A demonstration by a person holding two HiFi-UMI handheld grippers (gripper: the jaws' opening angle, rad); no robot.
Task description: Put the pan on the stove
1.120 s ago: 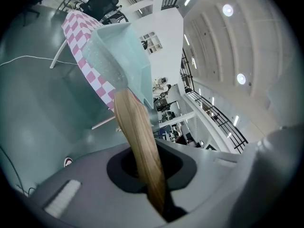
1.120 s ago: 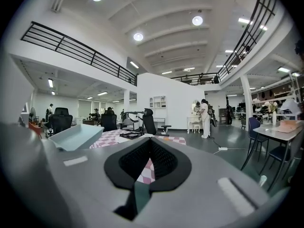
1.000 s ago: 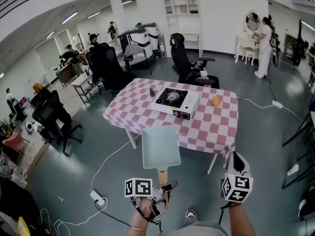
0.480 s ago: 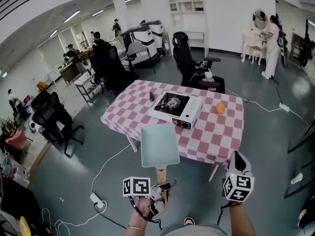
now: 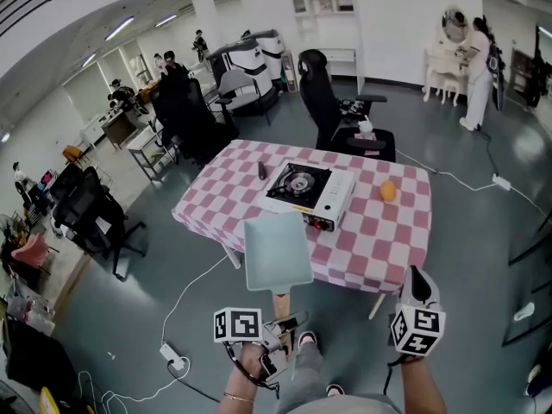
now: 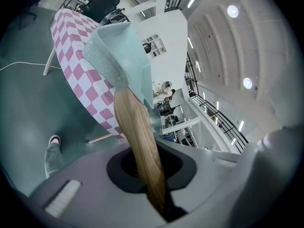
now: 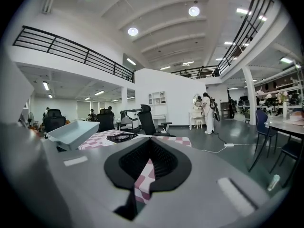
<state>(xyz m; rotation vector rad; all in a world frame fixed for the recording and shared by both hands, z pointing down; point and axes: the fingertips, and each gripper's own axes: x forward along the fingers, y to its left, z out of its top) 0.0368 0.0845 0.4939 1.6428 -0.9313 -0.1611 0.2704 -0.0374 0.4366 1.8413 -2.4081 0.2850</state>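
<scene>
A pale blue square pan (image 5: 276,250) with a wooden handle (image 5: 282,304) is held level in the air, its far rim overlapping the near edge of the checked table (image 5: 379,231). My left gripper (image 5: 285,326) is shut on the handle (image 6: 137,137), and the pan (image 6: 118,56) juts out beyond its jaws. The portable gas stove (image 5: 308,188) sits at the table's middle with its burner bare. My right gripper (image 5: 417,285) hangs to the right, short of the table, shut with nothing in it. In the right gripper view the pan (image 7: 73,133) and stove (image 7: 121,137) show at the left.
An orange fruit (image 5: 388,191) lies right of the stove and a small dark object (image 5: 262,170) lies left of it. Black office chairs (image 5: 332,110) stand behind the table. A white cable and power strip (image 5: 171,354) trail on the floor at left. People stand far off.
The table and stove have drawn a little nearer. The pan stays in the left gripper, its rim now reaching over the table's edge. A leg steps forward below.
</scene>
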